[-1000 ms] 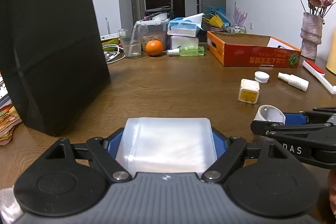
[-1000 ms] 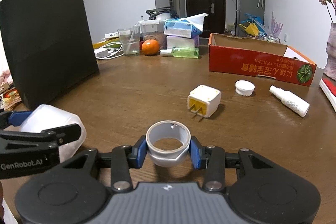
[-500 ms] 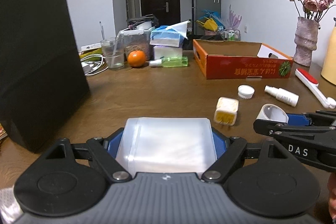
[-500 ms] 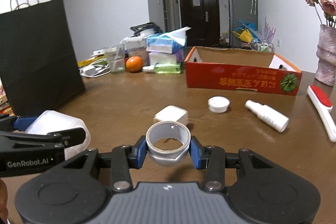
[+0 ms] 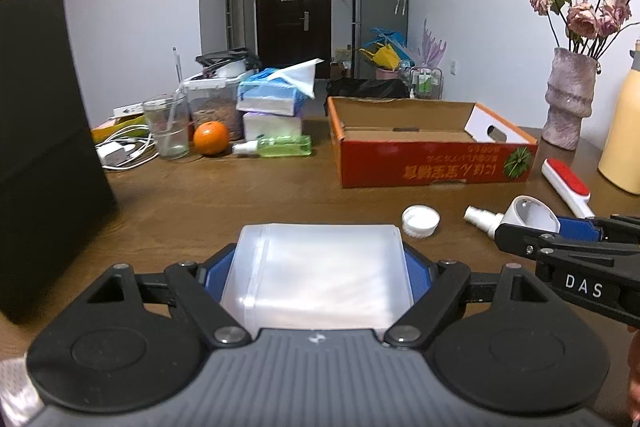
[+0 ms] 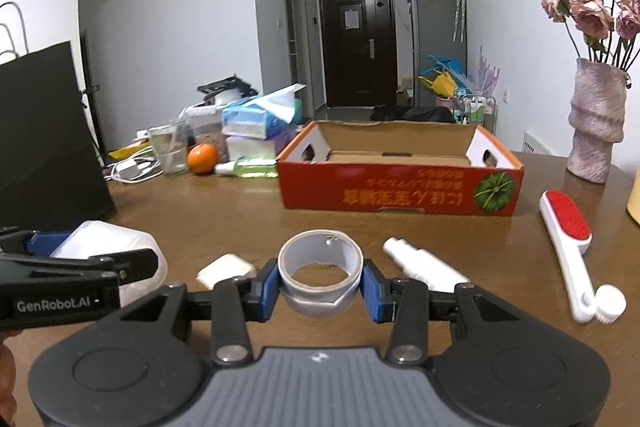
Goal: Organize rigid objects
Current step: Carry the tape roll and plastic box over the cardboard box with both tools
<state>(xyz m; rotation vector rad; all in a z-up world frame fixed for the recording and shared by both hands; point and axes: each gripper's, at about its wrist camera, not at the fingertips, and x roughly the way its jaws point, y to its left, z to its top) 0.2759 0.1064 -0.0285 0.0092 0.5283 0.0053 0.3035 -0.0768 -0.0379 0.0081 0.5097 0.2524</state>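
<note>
left tongs (image 5: 320, 279) clamped on translucent container (image 5: 320, 275); right tongs (image 6: 320, 287) clamped on tape roll (image 6: 320, 273). both held above surface (image 5: 240, 199), short of red box (image 6: 400, 183). advised: grips kept firm, items lowered inside box w/o knocking its wall.

Open red cardboard box (image 6: 400, 187) sitting mid-table, white spray bottle (image 6: 424, 265) lying before it, red-faced lint brush (image 6: 570, 243) lying right, black paper bag (image 5: 40, 147) standing far left.

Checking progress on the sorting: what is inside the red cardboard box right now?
The red cardboard box shows only bare brown cardboard flaps inside. Its near wall hides the front part of the floor, so anything low there cannot be seen.
</note>
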